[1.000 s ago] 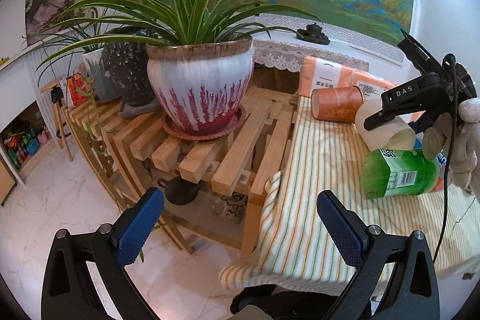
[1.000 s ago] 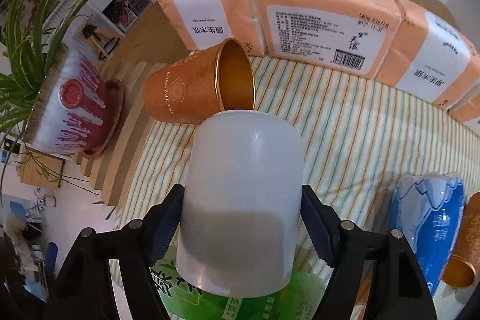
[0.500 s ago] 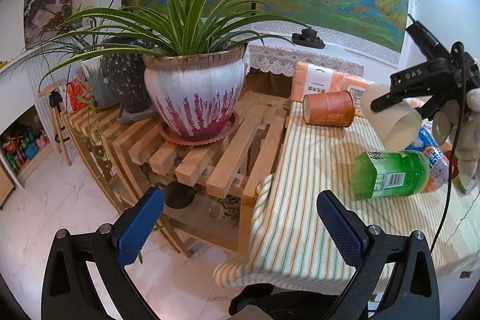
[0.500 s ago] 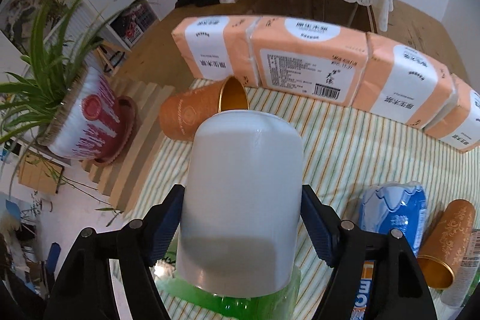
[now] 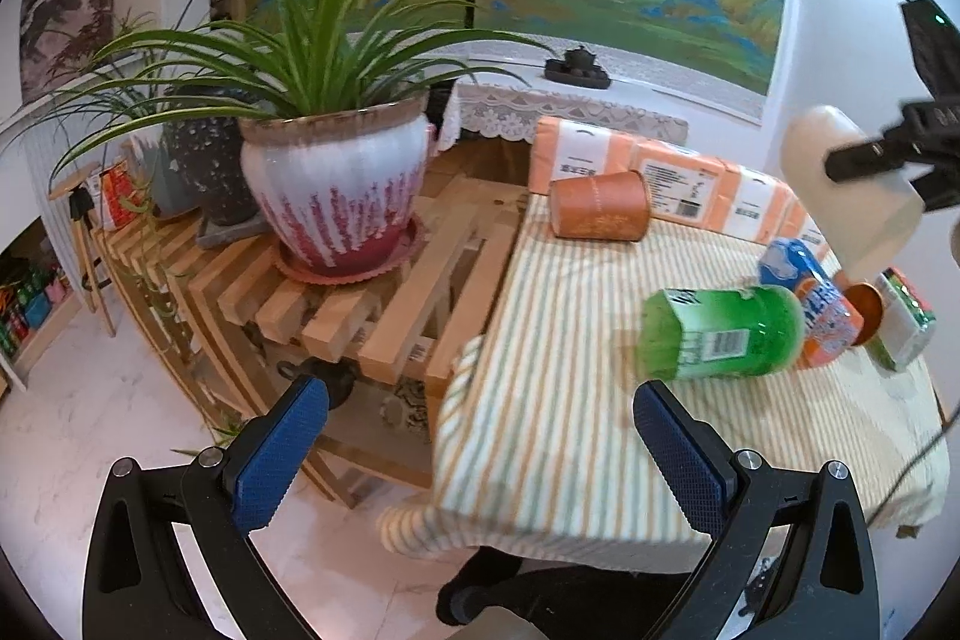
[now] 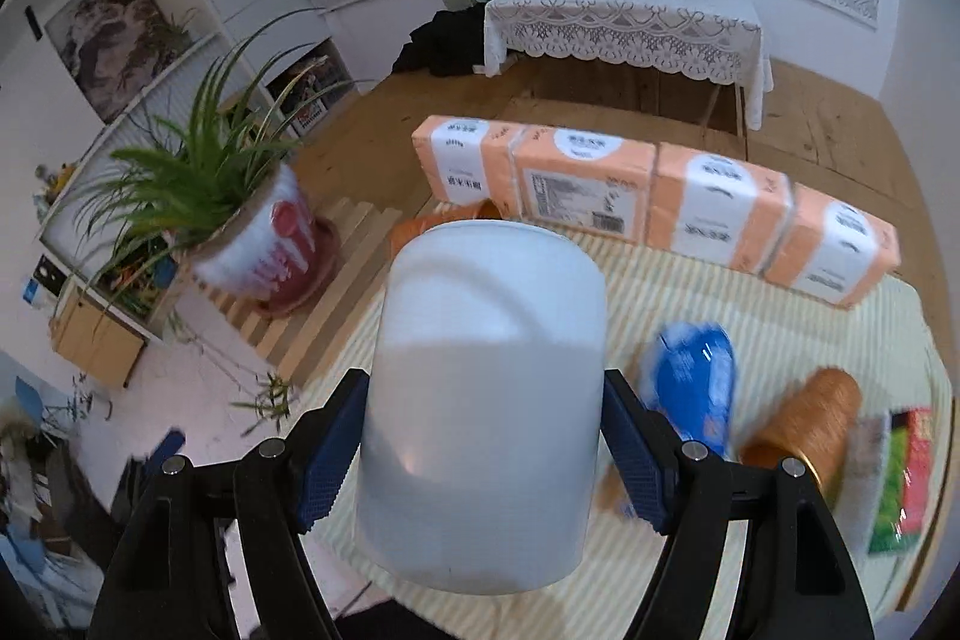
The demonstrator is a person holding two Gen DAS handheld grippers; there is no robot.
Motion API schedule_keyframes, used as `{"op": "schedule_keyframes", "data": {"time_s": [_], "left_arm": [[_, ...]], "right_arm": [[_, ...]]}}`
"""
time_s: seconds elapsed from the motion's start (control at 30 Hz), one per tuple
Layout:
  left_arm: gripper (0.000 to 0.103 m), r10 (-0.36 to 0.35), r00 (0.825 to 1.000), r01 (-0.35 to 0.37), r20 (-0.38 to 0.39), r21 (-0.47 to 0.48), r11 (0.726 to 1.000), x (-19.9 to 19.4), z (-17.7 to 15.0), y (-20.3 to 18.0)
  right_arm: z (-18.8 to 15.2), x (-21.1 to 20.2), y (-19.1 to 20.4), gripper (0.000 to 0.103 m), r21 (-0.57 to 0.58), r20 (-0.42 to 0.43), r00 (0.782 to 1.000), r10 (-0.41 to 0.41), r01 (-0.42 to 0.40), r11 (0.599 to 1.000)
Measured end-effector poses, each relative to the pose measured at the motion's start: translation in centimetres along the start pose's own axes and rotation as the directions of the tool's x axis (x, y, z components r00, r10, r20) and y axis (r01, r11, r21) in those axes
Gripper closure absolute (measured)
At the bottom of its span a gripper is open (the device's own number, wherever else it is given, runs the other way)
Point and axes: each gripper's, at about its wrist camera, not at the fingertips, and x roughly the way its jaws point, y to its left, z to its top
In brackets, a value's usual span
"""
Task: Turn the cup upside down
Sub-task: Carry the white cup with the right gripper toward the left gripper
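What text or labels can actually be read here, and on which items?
None reads with confidence.
Orange packs: white labels, print and barcode, too small.
Green bottle: barcode and white characters, blurred.
Blue bottle: motion-blurred.
Red and green carton: blurred.
White cup in the right gripper: blank.

cup (image 6: 486, 400): smooth, matt white plastic by the look
right gripper (image 6: 483, 451): black plastic arms; blue pads (image 6: 333, 451) with fine rough texture
tablecloth (image 5: 558, 400): striped woven cloth, matt
plant pot (image 5: 336, 196): glazed ceramic, glossy
slatted bench (image 5: 384, 304): bare pale wood
green bottle (image 5: 720, 334): shiny plastic, paper label
tissue packs (image 6: 654, 199): glossy plastic wrap
orange cup (image 5: 600, 214): matt paper look
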Motion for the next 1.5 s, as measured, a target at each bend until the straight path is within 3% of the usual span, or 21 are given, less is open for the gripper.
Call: {"op": "schedule_keyframes", "data": {"time_s": [0.47,0.77,0.93,1.5], "left_arm": [[0.000,-0.069,0.997,0.071,-0.041,0.062,0.996,-0.8,-1.0,-4.2],[0.000,-0.090,0.993,0.096,-0.074,0.089,0.991,-0.3,-1.8,-6.1],[0.000,-0.093,0.992,0.100,-0.081,0.096,0.990,-0.2,-1.9,-6.6],[0.000,-0.107,0.990,0.116,-0.092,0.099,0.988,-0.1,-1.8,-6.8]], "right_arm": [[-10.0,-1.3,-3.4,0.031,-0.033,-0.083,0.993,-0.085,0.083,0.996],[-15.1,2.2,-2.7,0.031,-0.215,-0.165,0.970,-0.177,0.140,0.967],[-15.8,3.8,-2.3,0.030,-0.280,-0.164,0.959,-0.229,0.177,0.944],[-14.8,4.0,-3.3,0.030,-0.234,-0.167,0.965,-0.200,0.158,0.959]]}}
